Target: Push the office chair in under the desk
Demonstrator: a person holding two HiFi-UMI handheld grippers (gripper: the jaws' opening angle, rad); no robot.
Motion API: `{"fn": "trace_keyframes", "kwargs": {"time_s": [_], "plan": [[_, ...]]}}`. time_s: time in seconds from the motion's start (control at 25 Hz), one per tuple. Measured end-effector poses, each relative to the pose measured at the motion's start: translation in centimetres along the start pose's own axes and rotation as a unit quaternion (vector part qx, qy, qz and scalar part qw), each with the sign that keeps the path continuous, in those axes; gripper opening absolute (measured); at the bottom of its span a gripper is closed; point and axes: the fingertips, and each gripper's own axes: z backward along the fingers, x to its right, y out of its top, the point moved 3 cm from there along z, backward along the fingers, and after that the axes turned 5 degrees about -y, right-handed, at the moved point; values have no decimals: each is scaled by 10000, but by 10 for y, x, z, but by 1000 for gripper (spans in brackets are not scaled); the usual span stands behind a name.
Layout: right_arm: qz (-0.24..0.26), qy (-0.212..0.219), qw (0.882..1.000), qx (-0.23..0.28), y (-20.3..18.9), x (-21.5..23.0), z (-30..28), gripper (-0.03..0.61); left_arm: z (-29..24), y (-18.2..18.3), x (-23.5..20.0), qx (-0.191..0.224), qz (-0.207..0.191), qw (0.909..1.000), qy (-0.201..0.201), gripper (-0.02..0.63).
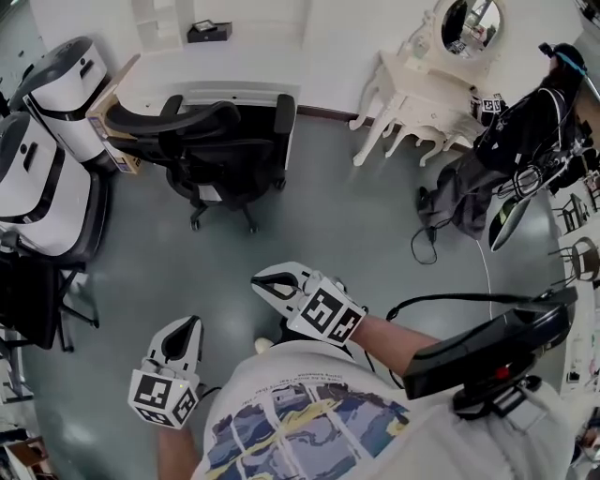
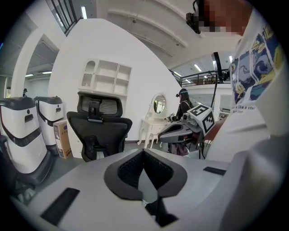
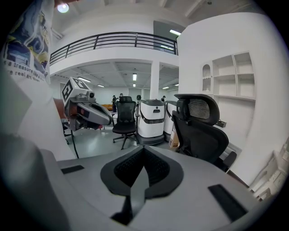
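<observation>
Both grippers are held low, close to the person's torso, with the jaws pointing forward across the floor.

Left gripper: jaws pressed together, nothing between them.

Right gripper: jaws likewise clenched and empty, slightly ahead of the left one. Neither gripper touches anything.

Office chair: black, standing at the front edge of the white desk by the far wall, well apart from both grippers.

Floor: smooth and grey. White machines stand left of the chair. A white dressing table with an oval mirror stands to its right.
</observation>
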Motion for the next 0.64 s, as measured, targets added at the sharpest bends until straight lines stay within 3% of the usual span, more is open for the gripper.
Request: {"fn": "trace_keyframes", "kwargs": {"time_s": [0.64], "plan": [[-65,55,10000,15,-10,12,-9,25,-16,2,-7,-134,-38,9999,-17,12]]}}
